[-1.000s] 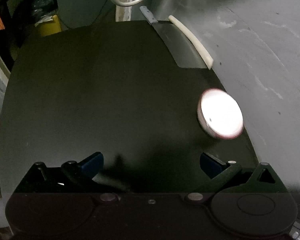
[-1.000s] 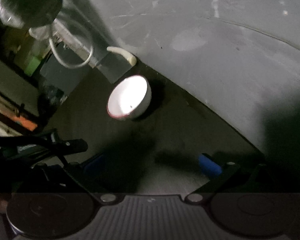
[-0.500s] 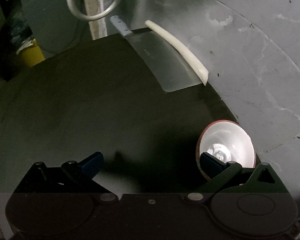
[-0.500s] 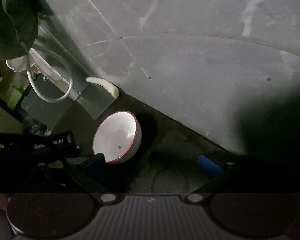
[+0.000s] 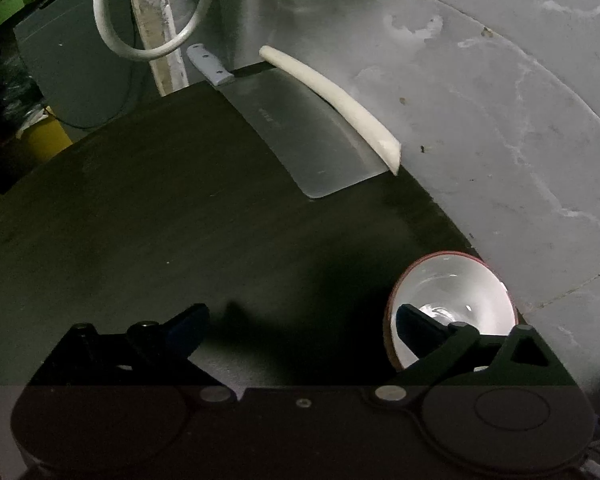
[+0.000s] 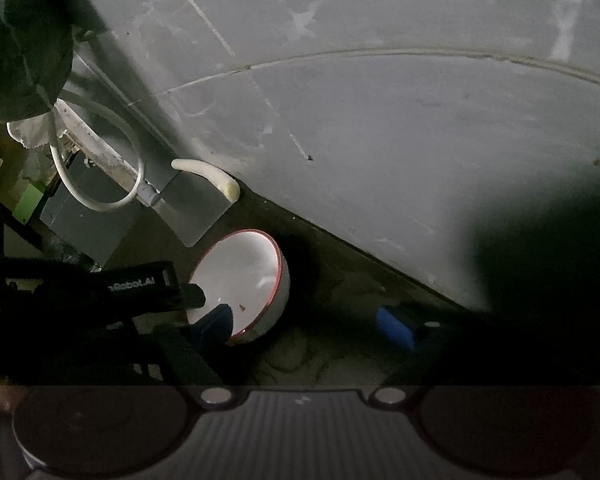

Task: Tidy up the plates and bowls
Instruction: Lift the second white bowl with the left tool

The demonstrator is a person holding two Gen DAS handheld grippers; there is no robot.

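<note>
Nearest, the left gripper (image 5: 302, 326) is seen with its fingers spread wide apart and nothing between them; its right finger (image 5: 418, 320) overlaps the near rim of a white bowl (image 5: 456, 292), though whether it touches cannot be told. The right gripper (image 6: 314, 326) is likewise held open and empty, its left finger (image 6: 214, 324) lying over the bowl's near edge and its blue-padded right finger (image 6: 396, 326) well clear on the dark bench (image 5: 160, 216).

The bowl (image 6: 244, 276), white with a thin red rim, is set upright on the bench close to the grey wall (image 6: 380, 140). It is judged to be glazed ceramic: stiff, fairly weighty for its size, smooth and likely slippery, and liable to chip or break if knocked or dropped. The rim is judged the best place for a hold, one finger inside and one outside the wall of the bowl, closed gently; a grip across the full width looks less secure on so smooth a curve.

On the left gripper's body, as seen from the right wrist, part of a white label can be read: "Robot.AI" (image 6: 134, 283), its first letters lost in shadow, and further left "AS".

Beyond the bowl a cleaver (image 5: 300, 132) is laid flat with a pale stick-like object (image 5: 340, 100) along its back edge; faint marking on the blade cannot be read. A white hose loop (image 5: 148, 44) hangs furthest back
</note>
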